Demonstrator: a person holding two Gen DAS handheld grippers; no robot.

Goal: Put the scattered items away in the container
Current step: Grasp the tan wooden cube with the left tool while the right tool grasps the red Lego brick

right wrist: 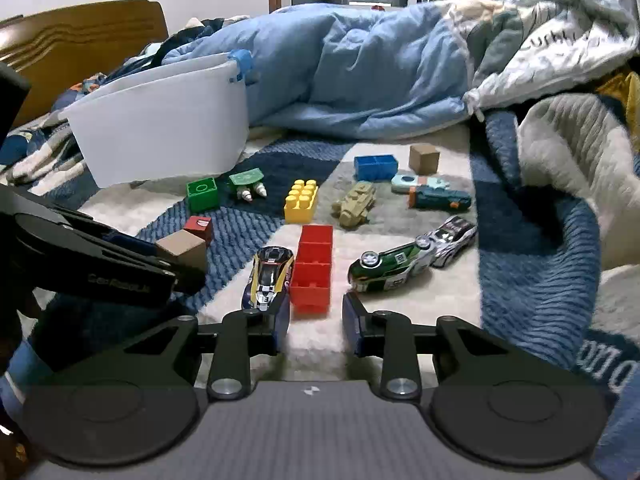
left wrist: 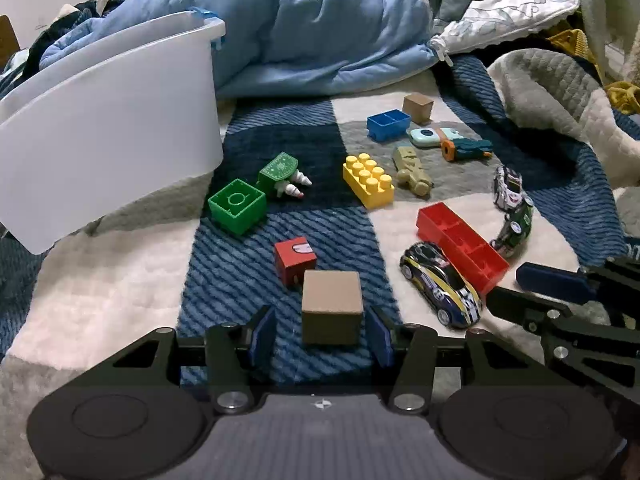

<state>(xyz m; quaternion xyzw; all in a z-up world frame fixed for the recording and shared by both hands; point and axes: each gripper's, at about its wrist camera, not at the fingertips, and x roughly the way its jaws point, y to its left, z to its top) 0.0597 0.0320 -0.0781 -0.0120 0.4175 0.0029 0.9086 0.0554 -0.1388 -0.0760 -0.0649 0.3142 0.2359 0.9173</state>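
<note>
Scattered toys (left wrist: 368, 184) beside white container (left wrist: 112, 152)

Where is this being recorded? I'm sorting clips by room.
Most likely a bedroom, on a bed: toys lie on a blue checked blanket, a crumpled light blue duvet is heaped behind them, and a wooden headboard stands at the far left.

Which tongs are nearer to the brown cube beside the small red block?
Left. The left tongs have the brown cube between their pads, with small gaps on both sides. The right tongs are off to its right, in front of the long red brick.
</note>
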